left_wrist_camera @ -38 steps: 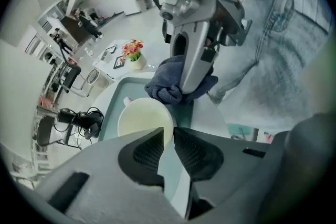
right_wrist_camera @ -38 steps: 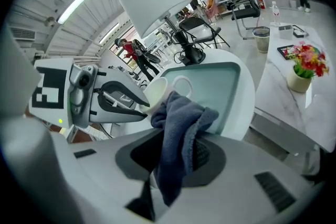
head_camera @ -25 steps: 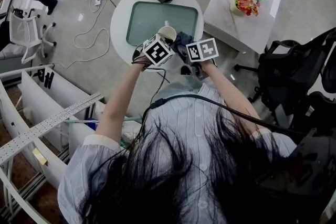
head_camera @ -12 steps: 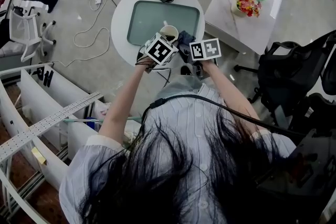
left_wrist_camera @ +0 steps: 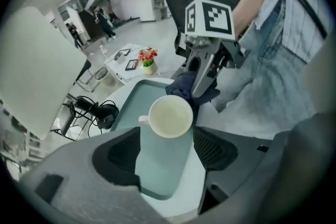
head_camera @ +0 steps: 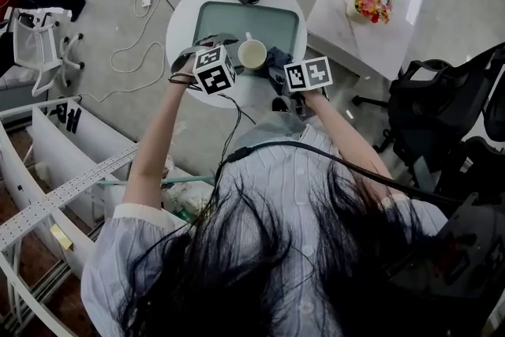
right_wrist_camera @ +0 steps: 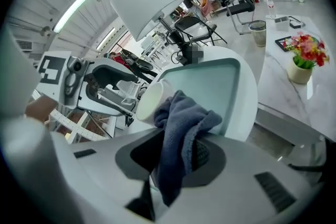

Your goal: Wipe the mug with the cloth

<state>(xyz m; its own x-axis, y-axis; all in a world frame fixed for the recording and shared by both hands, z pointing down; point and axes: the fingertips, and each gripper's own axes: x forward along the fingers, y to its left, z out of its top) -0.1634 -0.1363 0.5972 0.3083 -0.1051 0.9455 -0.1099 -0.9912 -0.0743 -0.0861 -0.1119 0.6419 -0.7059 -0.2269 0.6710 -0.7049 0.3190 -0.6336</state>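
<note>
Mug (left_wrist_camera: 169, 117) stands upright and alone on the pale green tray (head_camera: 211, 21), just ahead of the left tongs (left_wrist_camera: 167, 152) and a little beyond their tips. Those tongs are opening: the jaws stand wide, no pad touches the mug, and only bare tray lies between them. On the far side of the mug from them, the right tongs (right_wrist_camera: 178, 155) are clamped on the dark blue cloth (right_wrist_camera: 184, 123), which bunches out of the jaws and hangs right against the mug's wall; whether it actually presses there is hard to tell.

With the mug set down on the round white desk (head_camera: 180, 35) and unheld, this looks like either the end of the wipe or a pause to take a fresh hold. Nothing shows how clean the mug is, so the share already done cannot be judged. If wiping is left, the left tongs would need to grip the mug again while the cloth works round its wall and rim.
</note>
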